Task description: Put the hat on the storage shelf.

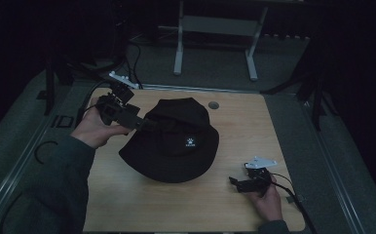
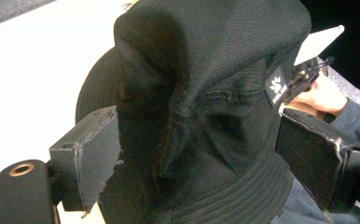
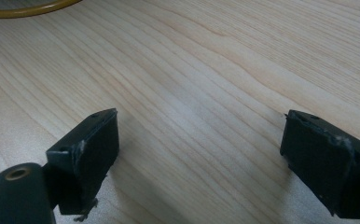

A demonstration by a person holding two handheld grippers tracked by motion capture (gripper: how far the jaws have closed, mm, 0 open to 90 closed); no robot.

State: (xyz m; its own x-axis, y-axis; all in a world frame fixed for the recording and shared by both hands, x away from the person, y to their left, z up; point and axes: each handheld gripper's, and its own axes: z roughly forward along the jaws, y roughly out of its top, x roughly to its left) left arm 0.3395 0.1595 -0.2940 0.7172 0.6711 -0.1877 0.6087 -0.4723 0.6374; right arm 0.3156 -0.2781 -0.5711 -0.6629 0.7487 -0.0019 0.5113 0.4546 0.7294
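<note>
Fingers, left set (image 2: 197, 154): spread as wide as I carry them, one pad (image 2: 92, 154) on each flank of the hat's (image 1: 174, 141) crown. In the left gripper view the pads stand off the cloth or at most brush it; no pinch shows. The crown fabric between them bunches into a deep vertical crease.

Fingers, right set (image 3: 199, 154): spread, nothing between them, bare wood of the worktop (image 3: 206, 70) beneath. In the high view this gripper (image 1: 235, 181) sits low, well apart from the hat, toward its near right side.

Item 1, hat: black bucket type, small white logo patch (image 1: 190, 143) on the front of the crown. It lies brim-down in the middle of the worktop, crown up and dented on the side nearest my left gripper (image 1: 144, 124), which reaches in level from the hat's left.

Item 2, yellow cable (image 3: 26, 10): a curved stretch at the far edge of the right gripper view, apart from the hat.

Progress, as I judge it: the work looks like handling or reshaping the hat. The hat rests fully on the wood and my left fingers have no hold on it, so either a hold has been let go or one is not yet taken. What is left: smoothing the creased crown, if that is wanted, and any lift or fold, which would need a fresh pinch. My right fingers have no share in it so far.
</note>
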